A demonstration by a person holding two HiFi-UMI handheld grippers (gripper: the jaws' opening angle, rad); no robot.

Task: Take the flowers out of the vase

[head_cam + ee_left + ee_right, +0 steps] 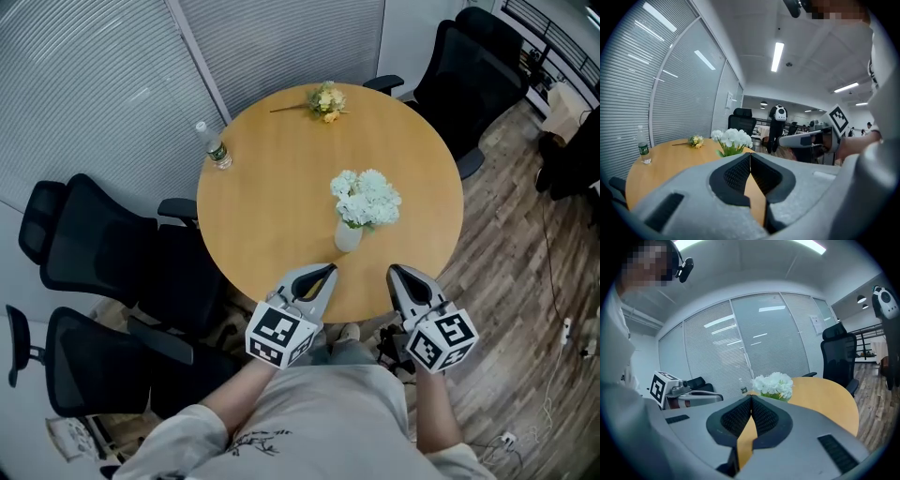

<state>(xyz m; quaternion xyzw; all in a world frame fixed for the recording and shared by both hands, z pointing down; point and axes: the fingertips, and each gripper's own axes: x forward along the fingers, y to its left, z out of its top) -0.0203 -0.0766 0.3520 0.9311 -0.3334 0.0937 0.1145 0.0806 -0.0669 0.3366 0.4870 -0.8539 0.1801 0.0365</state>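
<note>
Both claws are held at the 6 o'clock edge of the round bench [272, 187]. The left claw [329, 269] is shut with nothing between its jaws, and the same is seen of the right claw [393, 270]. The white flowers [367, 197] are still seated in the small white vase [348, 234], which stands near that same edge, at 1 o'clock from the left claw and 11 o'clock from the right. A yellow sprig [325, 100] lies at 12 o'clock and a bottle [216, 150] at 10 o'clock.

Several risks are judged likely. The vase looks light and narrow, so it could be tipped or dragged off the near edge if the stems are pulled while it is not steadied. Blooms could be crushed if they are gripped instead of the stems. The vase could be knocked if it is approached with the jaws closed.
</note>
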